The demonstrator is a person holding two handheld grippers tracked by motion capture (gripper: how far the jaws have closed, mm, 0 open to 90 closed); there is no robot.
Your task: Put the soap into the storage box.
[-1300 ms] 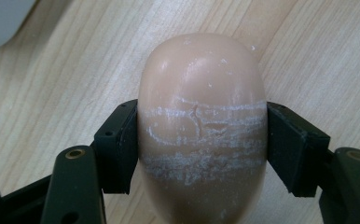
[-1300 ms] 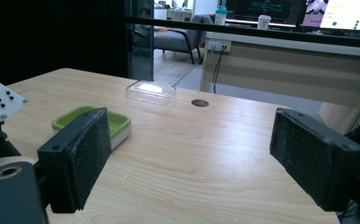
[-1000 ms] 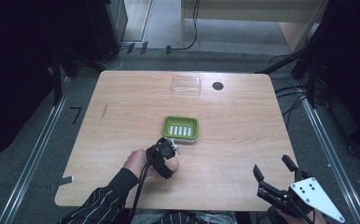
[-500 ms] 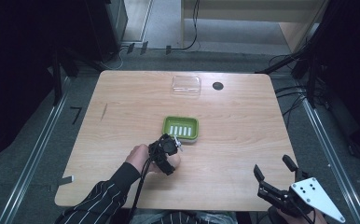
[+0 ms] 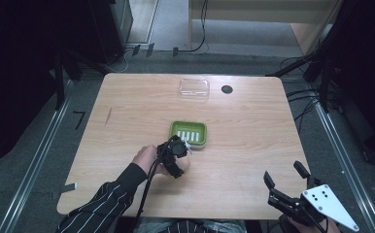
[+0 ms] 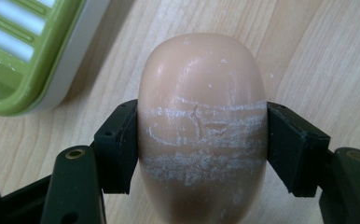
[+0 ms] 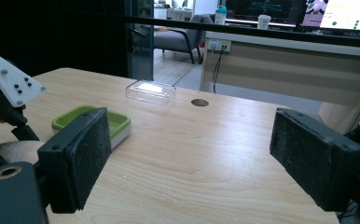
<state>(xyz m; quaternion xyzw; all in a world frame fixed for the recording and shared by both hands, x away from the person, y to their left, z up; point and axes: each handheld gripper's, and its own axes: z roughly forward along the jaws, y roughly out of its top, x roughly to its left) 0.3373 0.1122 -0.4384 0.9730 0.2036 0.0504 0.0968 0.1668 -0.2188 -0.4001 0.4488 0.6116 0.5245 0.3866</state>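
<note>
A beige oval soap bar (image 6: 201, 84), streaked with white scuffs, sits clamped between the jaws of my left gripper (image 6: 201, 140). It is held just above the wooden table. A green slatted soap dish (image 6: 8, 102) lies close by at the upper left of the left gripper view. From above, the left gripper (image 5: 177, 153) hovers at the near edge of that dish (image 5: 173, 132). My right gripper (image 5: 283, 174) stands open at the table's near right corner, nothing between its pads (image 7: 82, 154). From there the dish (image 7: 121, 127) is off to the left.
A clear plastic box (image 5: 194, 88) rests near the far edge, beside a dark round cable hole (image 5: 227, 89). A striped sleeve (image 5: 98, 208) comes in from the bottom left. Metal rails and cables run along the floor on both sides of the table.
The left gripper, with the soap bar in it, has crept a little toward the green dish. The right gripper has stayed put.
</note>
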